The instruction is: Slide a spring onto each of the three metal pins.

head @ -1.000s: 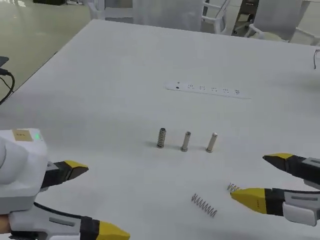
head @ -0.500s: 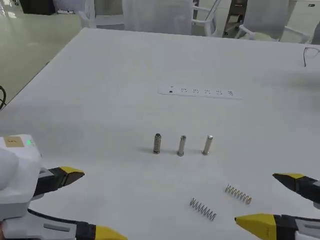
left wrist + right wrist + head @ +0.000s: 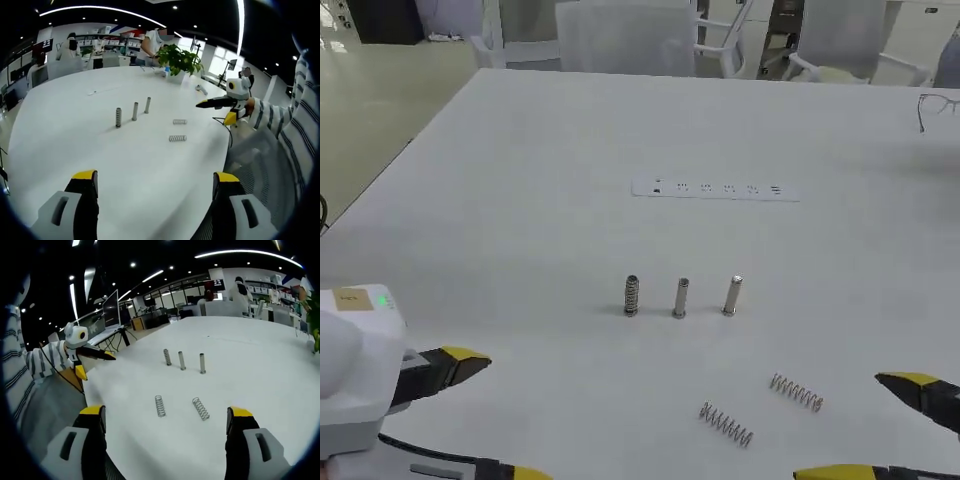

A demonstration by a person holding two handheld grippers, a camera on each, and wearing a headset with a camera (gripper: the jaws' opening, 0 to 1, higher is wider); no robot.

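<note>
— Where is everything sitting?

— I'm taking the bare middle steel pin point(image 3: 680, 298) on the white desk point(image 3: 520, 200) as my mark. The spring-covered steel pin point(image 3: 631, 296) is standing just left of it, the other bare steel pin point(image 3: 731, 296) just right. One loose silver coil spring point(image 3: 796, 392) is lying nearer me and right of that middle pin; the second silver coil spring point(image 3: 726, 424) is lying nearer still.

— And your tools?

— I'm holding the left hand-held gripper point(image 3: 156, 176) and the right hand-held gripper point(image 3: 166, 411) gaping wide and empty, both well short of the middle pin.

— How will a spring handle?

— I'm expecting it light, squashy, prone to rolling. I'm planning a gentle pinch across the coils near one end, leaving the other end free.
</note>
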